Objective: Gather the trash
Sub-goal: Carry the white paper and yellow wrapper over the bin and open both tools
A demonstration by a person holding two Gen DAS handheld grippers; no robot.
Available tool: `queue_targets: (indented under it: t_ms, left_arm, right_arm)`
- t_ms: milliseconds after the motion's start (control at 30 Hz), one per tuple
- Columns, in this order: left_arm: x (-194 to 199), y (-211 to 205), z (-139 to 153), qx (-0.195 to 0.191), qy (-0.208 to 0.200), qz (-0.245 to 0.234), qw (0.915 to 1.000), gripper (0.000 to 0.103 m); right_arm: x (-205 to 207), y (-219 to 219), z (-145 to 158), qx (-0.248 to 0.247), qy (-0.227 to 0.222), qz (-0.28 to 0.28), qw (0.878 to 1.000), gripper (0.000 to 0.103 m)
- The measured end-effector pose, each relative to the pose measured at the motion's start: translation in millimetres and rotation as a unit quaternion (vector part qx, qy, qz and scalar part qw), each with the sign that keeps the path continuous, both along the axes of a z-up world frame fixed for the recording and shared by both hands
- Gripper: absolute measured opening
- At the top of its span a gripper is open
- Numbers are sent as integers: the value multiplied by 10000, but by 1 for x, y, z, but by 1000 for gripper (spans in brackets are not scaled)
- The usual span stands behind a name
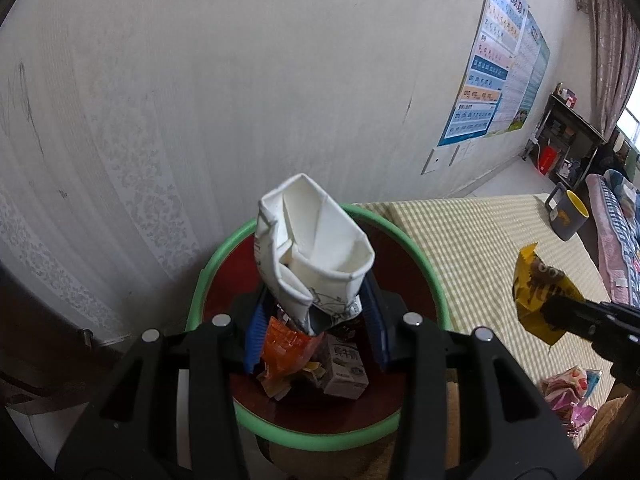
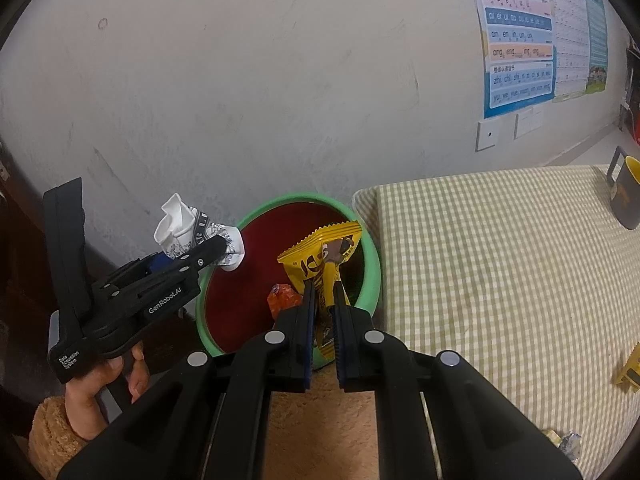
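Note:
A crushed white paper cup (image 1: 316, 240) with grey print is clamped between the blue pads of my left gripper (image 1: 316, 300), right above a round bin with a green rim (image 1: 224, 248) and dark red inside. In the right wrist view the cup (image 2: 180, 224) and left gripper (image 2: 218, 250) hang at the left rim of the bin (image 2: 370, 264). My right gripper (image 2: 323, 286) is shut on a yellow snack wrapper (image 2: 320, 248), over the bin's near right side. From the left wrist view, this wrapper (image 1: 536, 280) and right gripper (image 1: 560, 312) sit far right. An orange wrapper (image 1: 286, 344) and a small carton (image 1: 344, 368) lie in the bin.
Right of the bin is a table with a green check cloth (image 2: 500, 260). A grey mug with a yellow inside (image 2: 626, 196) stands at its far end. Pink wrappers (image 1: 572, 392) and other scraps (image 2: 568, 440) lie near its front. A white wall rises close behind the bin.

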State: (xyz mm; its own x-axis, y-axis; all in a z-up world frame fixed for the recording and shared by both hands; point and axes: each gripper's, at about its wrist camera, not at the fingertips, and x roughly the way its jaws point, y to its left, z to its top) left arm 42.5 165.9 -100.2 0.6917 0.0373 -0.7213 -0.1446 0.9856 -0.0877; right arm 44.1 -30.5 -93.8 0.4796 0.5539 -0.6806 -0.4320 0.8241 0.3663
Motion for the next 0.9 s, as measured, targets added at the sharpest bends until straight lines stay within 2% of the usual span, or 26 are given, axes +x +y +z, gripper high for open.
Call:
queue_targets:
  t_ms: [900]
  left_arm:
    - [8, 13, -24, -148, 287, 122, 9994, 40]
  right_arm:
    - [23, 35, -20, -103, 274, 270, 9992, 9]
